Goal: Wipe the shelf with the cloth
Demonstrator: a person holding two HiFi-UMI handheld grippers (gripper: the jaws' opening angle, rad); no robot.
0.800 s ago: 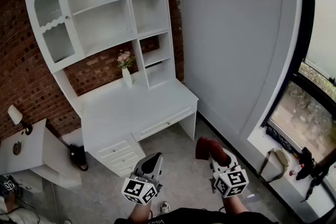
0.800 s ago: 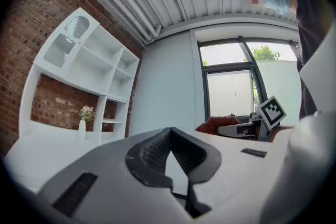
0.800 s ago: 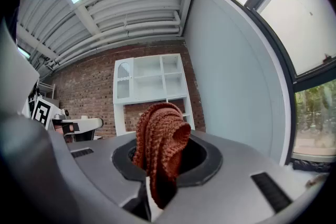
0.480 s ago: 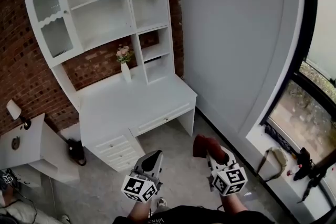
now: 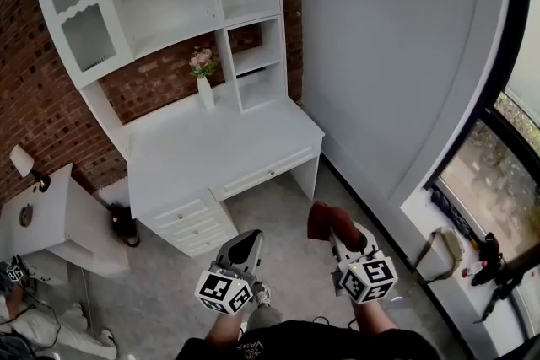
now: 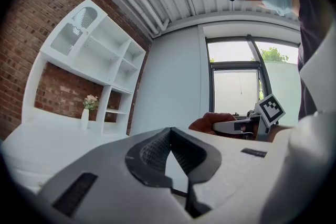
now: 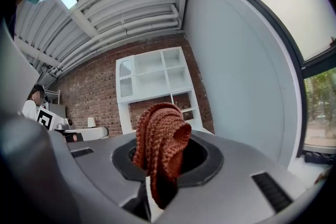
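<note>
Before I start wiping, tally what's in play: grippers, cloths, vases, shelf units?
Grippers: 2 (left gripper shut, empty; right gripper shut on the cloth)
Cloths: 1 (rust-red)
Vases: 1 (white vase on the desk)
Shelf units: 1 (white shelf unit)
Total: 5

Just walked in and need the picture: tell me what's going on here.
A person stands back from the white shelf unit, a hand-held gripper in each hand. The right hand-held gripper is shut on a rust-red knitted cloth; the left hand-held gripper is shut with nothing in it. Neither touches the shelf unit, so wiping has not yet begun.
</note>
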